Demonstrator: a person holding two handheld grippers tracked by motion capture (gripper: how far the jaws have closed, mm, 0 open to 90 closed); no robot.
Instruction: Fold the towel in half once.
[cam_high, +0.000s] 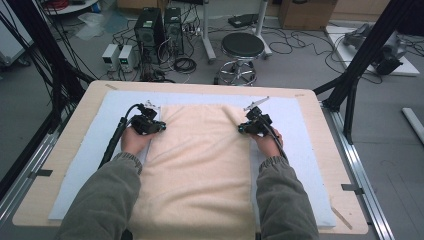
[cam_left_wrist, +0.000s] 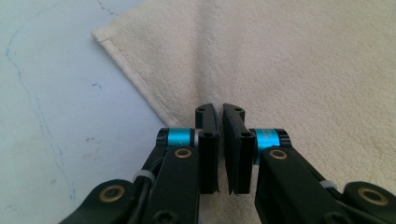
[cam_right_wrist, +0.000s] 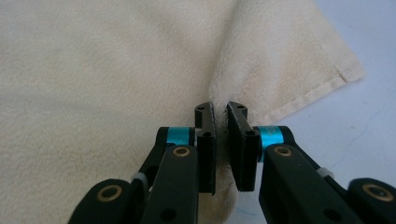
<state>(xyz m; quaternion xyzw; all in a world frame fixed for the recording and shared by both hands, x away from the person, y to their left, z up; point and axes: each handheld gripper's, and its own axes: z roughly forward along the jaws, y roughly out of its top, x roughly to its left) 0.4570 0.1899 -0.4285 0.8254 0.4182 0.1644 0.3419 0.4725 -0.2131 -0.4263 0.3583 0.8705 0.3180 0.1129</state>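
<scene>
Both grippers pinched onto the far corners of a cream towel (cam_high: 200, 165) on the table.

Near edge: two sleeved forearms come in, towel runs flat between them over a pale blue mat (cam_high: 300, 130) on the wooden table (cam_high: 327, 145). Left gripper (cam_high: 161, 127) has its jaws squeezed together on a raised fold of towel just inside the towel's left hem, crease running away from the pads (cam_left_wrist: 208, 140). Right gripper (cam_high: 241, 129) likewise clamped tight on a ridge of cloth near the right hem corner. Beyond the table: stool (cam_high: 242, 47), computer towers (cam_high: 150, 25), cables on the floor.
</scene>
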